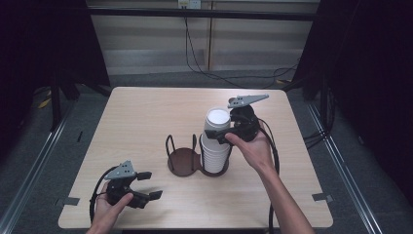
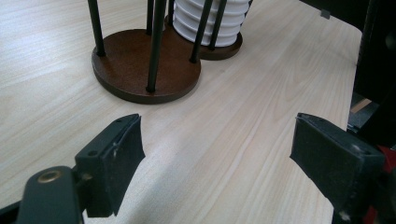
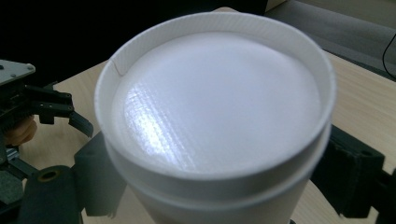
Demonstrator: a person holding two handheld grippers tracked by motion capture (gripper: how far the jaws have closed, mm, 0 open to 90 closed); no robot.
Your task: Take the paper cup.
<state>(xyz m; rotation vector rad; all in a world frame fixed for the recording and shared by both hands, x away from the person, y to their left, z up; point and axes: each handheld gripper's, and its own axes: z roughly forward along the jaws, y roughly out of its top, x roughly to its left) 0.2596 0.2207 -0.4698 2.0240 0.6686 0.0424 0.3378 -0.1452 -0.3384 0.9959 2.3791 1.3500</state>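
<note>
While stacked, cup (image 3: pixel 219 126) sits between right gripper (image 3: pixel 215 182) jaws.

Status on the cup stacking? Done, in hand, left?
Done: white cup stack sits in one ring of the holder. In hand: right gripper has jaws around the top cup. Left: other ring is bare; left gripper idles open.

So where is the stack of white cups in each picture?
High view: the stack of white cups stands right of centre, in the right ring of the dark holder, with the right gripper around its top.
Left gripper view: top middle, behind the holder's rods.
Right gripper view: the top cup is close up, between the jaws.
Shared landmark: the wooden table.
</note>
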